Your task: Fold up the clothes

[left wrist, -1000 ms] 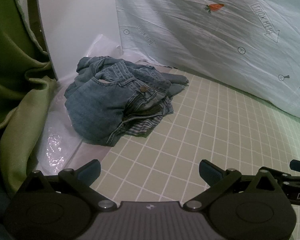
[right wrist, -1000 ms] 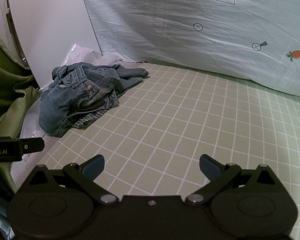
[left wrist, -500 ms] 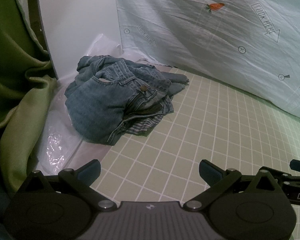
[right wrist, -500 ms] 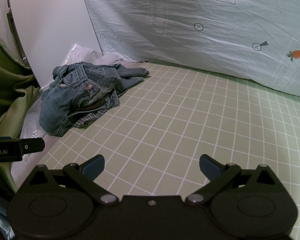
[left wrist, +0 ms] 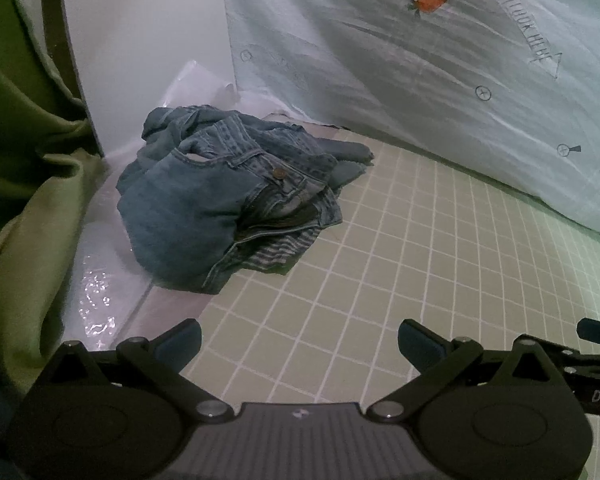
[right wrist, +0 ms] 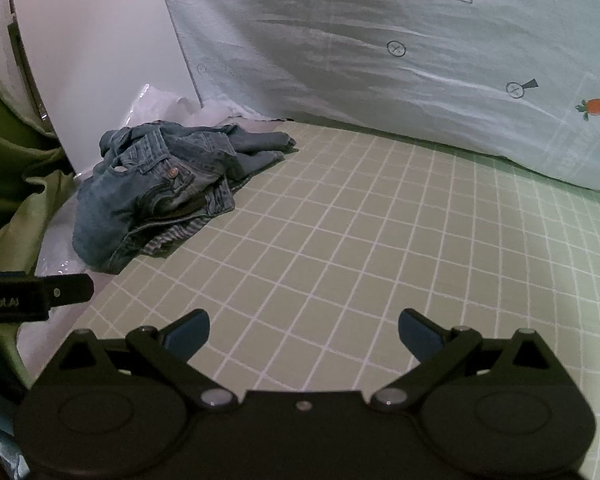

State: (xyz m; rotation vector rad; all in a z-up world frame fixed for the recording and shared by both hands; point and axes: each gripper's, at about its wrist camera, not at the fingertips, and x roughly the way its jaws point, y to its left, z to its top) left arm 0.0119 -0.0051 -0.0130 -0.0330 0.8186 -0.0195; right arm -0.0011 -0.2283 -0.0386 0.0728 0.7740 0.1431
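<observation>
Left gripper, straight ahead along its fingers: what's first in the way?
Probably the bare checked mat. The open left gripper aims right of the crumpled jeans, with the carrot-print sheet beyond. Depth is unclear.

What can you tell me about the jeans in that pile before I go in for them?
The jeans are faded blue denim, crumpled in a heap, not folded. The waistband faces up, with a copper button, a pocket opening and the open fly showing. A leg end trails toward the printed sheet. They lie at the grid mat's corner, partly on clear plastic, on top of a striped fabric. Neither gripper touches them.
</observation>
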